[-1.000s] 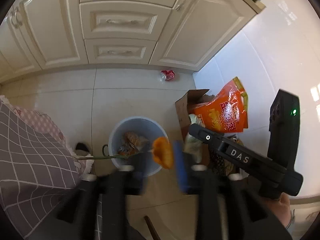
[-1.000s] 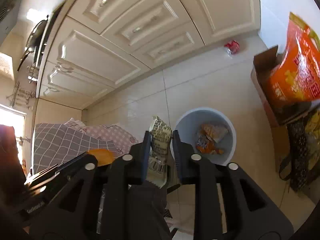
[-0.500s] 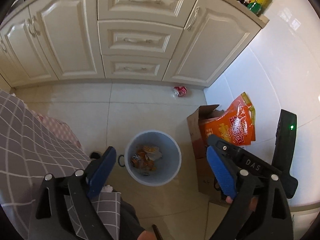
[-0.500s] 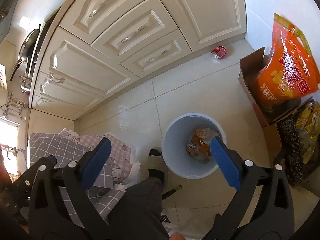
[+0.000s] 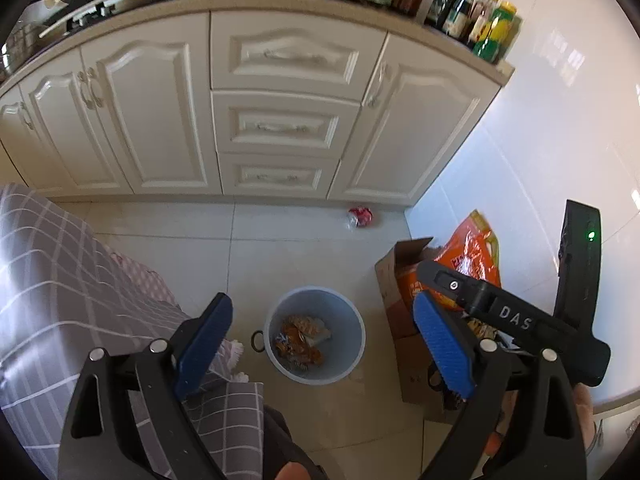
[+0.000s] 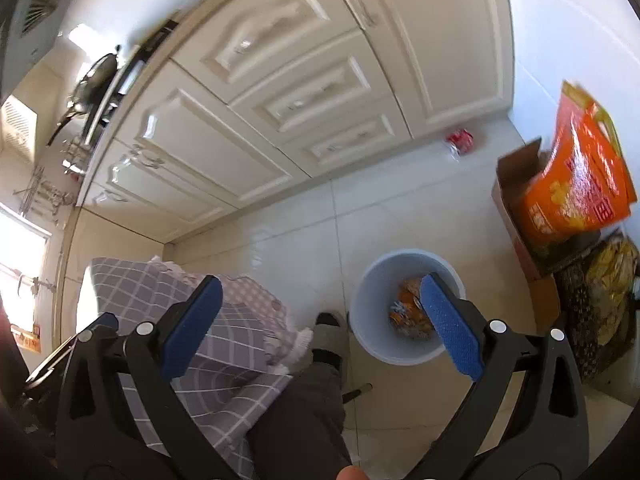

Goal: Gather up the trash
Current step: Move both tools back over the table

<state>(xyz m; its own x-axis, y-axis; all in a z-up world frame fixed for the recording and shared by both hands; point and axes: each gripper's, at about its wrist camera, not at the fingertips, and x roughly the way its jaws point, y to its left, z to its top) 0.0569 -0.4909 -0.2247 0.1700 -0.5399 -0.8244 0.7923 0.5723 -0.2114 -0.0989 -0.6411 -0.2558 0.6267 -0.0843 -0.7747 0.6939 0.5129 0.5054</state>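
A pale blue bin (image 5: 344, 330) (image 6: 374, 292) stands on the tiled floor with orange wrappers (image 5: 298, 338) (image 6: 408, 310) in its bottom. My left gripper (image 5: 322, 330) hangs high above it, jaws wide open and empty. My right gripper (image 6: 320, 314) is also wide open and empty, its right pad over the bin's inside. A crumpled red and white wrapper (image 5: 360, 216) (image 6: 460, 140) lies on the floor at the foot of the cream cabinets (image 5: 280, 120). The body of the right gripper (image 5: 512, 316) shows at the right of the left wrist view.
A cardboard box (image 5: 394, 276) (image 6: 516, 184) with an orange bag (image 5: 474, 252) (image 6: 580, 184) stands right of the bin by the white wall. A grey checked cloth (image 5: 48, 280) (image 6: 168, 292) is at the left. A person's leg and slipper (image 6: 326, 326) are beside the bin. Bottles (image 5: 480, 20) line the counter.
Both grippers opened and let go: the orange peel and the printed wrapper are gone from their jaws. Both have risen, so the bin looks smaller and the counter top has come into view.
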